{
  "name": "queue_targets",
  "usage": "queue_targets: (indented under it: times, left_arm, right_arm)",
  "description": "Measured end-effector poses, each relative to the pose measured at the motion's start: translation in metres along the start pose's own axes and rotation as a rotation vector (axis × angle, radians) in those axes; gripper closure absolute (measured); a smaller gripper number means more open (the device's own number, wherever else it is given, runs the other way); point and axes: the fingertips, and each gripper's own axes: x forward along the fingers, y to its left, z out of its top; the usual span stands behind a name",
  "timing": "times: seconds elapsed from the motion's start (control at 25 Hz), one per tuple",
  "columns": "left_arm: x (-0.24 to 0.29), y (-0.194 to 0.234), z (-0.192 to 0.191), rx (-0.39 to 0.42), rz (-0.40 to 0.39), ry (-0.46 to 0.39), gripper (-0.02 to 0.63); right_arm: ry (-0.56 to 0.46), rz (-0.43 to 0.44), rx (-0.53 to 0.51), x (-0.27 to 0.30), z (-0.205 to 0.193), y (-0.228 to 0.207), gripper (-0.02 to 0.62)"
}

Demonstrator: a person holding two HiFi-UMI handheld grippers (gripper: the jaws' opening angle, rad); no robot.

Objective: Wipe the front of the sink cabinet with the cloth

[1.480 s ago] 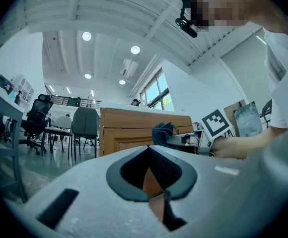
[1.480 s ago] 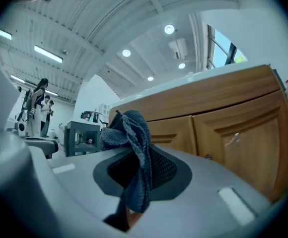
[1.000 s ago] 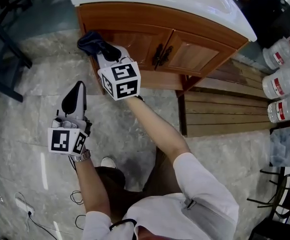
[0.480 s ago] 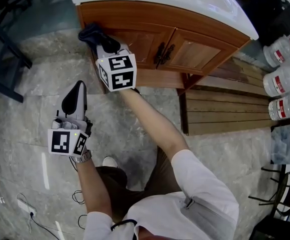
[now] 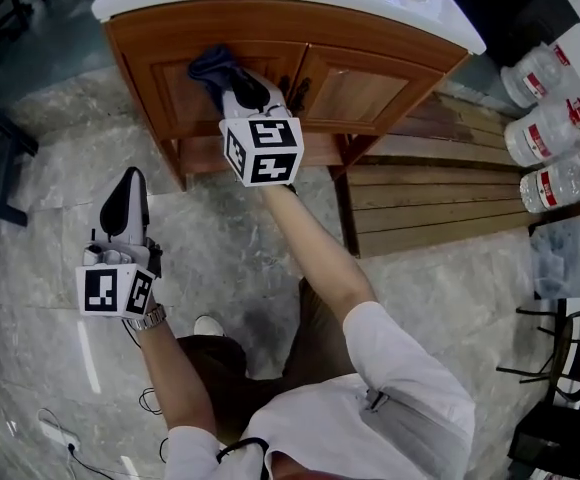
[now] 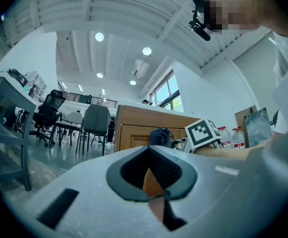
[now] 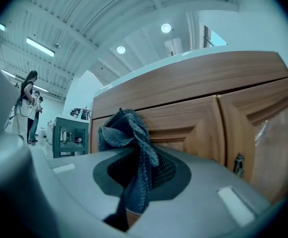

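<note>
**Cloth Held at Cabinet Door**

The dark blue cloth was clamped in the right claw at the top centre of the head view, up at the left door of the sink cabinet. The left claw, jaws together and empty, was held at the frame's left, over the floor.

Three big water bottles sit beside a slatted wooden platform on the marble floor; a power strip lies lower left
</note>
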Motion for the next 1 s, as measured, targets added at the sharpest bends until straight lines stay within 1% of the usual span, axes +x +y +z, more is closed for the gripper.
queue_targets:
  times: [0.16, 0.28, 0.48, 0.64, 0.76, 1.0]
  left_arm:
    - [0.011, -0.014, -0.006, 0.011, -0.042, 0.014, 0.606]
    - [0.015, -0.019, -0.008, 0.02, -0.059, 0.023, 0.606]
    - [0.016, -0.018, -0.009, 0.009, -0.061, 0.019, 0.606]
    - [0.017, -0.018, -0.009, 0.0, -0.066, 0.016, 0.606]
    - [0.02, -0.019, -0.011, -0.005, -0.073, 0.018, 0.606]
    - [0.024, -0.023, -0.012, -0.006, -0.087, 0.017, 0.606]
  right_arm:
    - [-0.015, -0.069, 0.015, -0.019, 0.002, -0.036, 0.543]
    - [-0.025, -0.108, 0.024, -0.034, 0.004, -0.059, 0.543]
    - [-0.041, -0.151, 0.005, -0.056, 0.009, -0.083, 0.543]
    - [-0.05, -0.216, -0.002, -0.072, 0.013, -0.116, 0.541]
    - [-0.047, -0.264, -0.033, -0.083, 0.014, -0.141, 0.541]
    - [-0.023, -0.379, -0.037, -0.105, 0.005, -0.2, 0.543]
